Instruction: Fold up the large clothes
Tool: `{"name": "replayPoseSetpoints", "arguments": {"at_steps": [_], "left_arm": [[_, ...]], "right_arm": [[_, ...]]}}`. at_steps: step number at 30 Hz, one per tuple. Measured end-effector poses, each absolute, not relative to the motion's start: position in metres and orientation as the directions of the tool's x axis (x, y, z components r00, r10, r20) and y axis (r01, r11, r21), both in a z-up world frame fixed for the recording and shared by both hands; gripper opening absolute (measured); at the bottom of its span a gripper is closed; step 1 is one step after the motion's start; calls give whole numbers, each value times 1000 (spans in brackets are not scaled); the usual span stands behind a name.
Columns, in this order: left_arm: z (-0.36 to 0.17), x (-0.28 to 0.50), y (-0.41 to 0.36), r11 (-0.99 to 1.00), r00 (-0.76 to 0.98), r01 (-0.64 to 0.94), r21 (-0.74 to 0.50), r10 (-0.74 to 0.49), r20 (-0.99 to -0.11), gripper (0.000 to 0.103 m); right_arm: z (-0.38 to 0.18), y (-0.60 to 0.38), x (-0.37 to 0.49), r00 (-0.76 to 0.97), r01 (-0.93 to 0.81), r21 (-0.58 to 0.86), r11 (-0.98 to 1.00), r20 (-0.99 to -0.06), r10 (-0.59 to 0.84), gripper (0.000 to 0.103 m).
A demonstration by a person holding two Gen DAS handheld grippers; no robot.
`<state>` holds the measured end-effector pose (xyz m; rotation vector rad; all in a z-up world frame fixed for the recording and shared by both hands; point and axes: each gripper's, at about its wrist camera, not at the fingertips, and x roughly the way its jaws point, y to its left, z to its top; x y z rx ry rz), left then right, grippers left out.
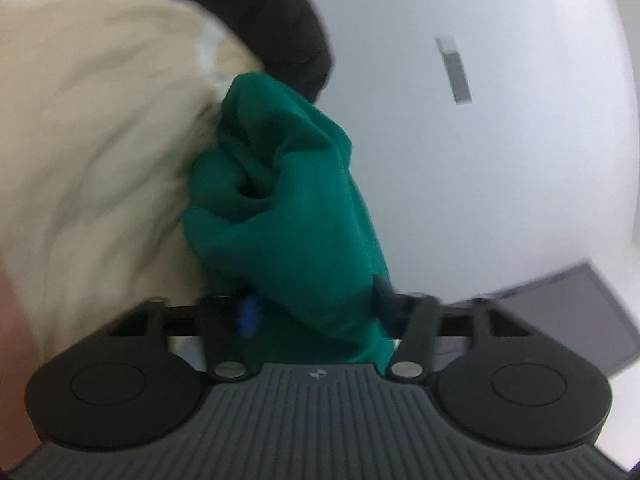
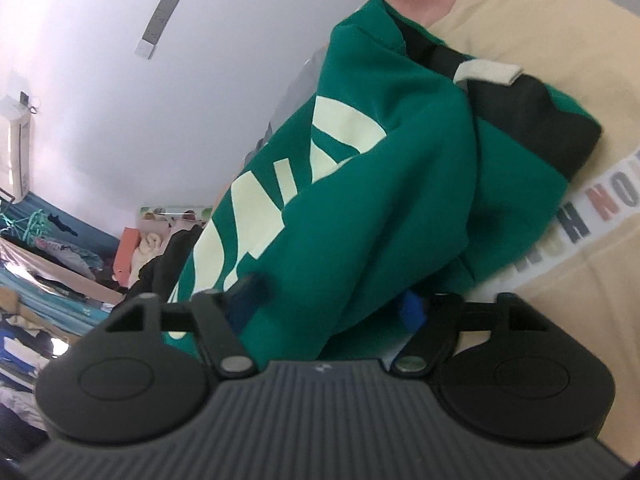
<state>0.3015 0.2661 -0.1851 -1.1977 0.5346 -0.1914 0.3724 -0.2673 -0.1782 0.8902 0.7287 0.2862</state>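
Observation:
A green garment (image 1: 288, 208) with large cream lettering (image 2: 288, 176) and a black collar band (image 2: 532, 120) is held up in the air. My left gripper (image 1: 316, 312) is shut on a bunched fold of the green garment, lifted toward the ceiling. My right gripper (image 2: 332, 304) is shut on another part of the same garment (image 2: 380, 200), which drapes against the person's cream shirt (image 2: 560, 280). The fingertips of both grippers are buried in the cloth.
The person's cream shirt (image 1: 88, 152) fills the left of the left wrist view, with a black cloth (image 1: 288, 28) above. A ceiling light (image 2: 158, 26) and wall air conditioner (image 2: 18, 148) show. Piles of clothes (image 2: 60, 264) lie at lower left.

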Motion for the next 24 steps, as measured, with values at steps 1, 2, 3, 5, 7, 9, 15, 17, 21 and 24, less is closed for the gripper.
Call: {"name": "replayPoseSetpoints", "arguments": {"at_steps": [1, 2, 3, 5, 7, 9, 15, 17, 21, 24], "left_arm": [[-178, 304, 264, 396, 863, -109, -912, -417, -284, 47], [-171, 306, 262, 426, 867, -73, -902, -421, -268, 44], [-165, 308, 260, 446, 870, -47, -894, -422, -256, 41], [-153, 311, 258, 471, 873, 8, -882, -433, -223, 37], [-144, 314, 260, 488, 876, 77, -870, -449, -174, 32], [-137, 318, 260, 504, 879, 100, -858, -449, -161, 32], [-151, 332, 265, 539, 889, -13, -842, -380, -257, 31], [-154, 338, 264, 577, 889, -51, -815, -346, -301, 31], [-156, 356, 260, 642, 888, -87, -762, -296, -351, 31], [-155, 373, 256, 687, 883, -102, -720, -270, -383, 31]], "right_arm": [[-178, -267, 375, 726, 60, 786, 615, -457, 514, 53], [-178, -266, 376, 723, 52, 786, 616, -455, 520, 41], [-177, -266, 377, 718, 42, 788, 614, -451, 530, 35], [-174, -263, 377, 711, 14, 798, 603, -432, 555, 20], [-168, -259, 374, 715, -28, 795, 606, -408, 568, 15], [-165, -257, 373, 725, -57, 794, 606, -384, 572, 14], [-167, -245, 374, 723, -62, 762, 645, -411, 555, 15], [-166, -239, 372, 725, -70, 733, 676, -428, 540, 18], [-162, -237, 367, 725, -69, 732, 678, -429, 538, 23], [-156, -238, 362, 729, -86, 720, 689, -426, 536, 24]]}}
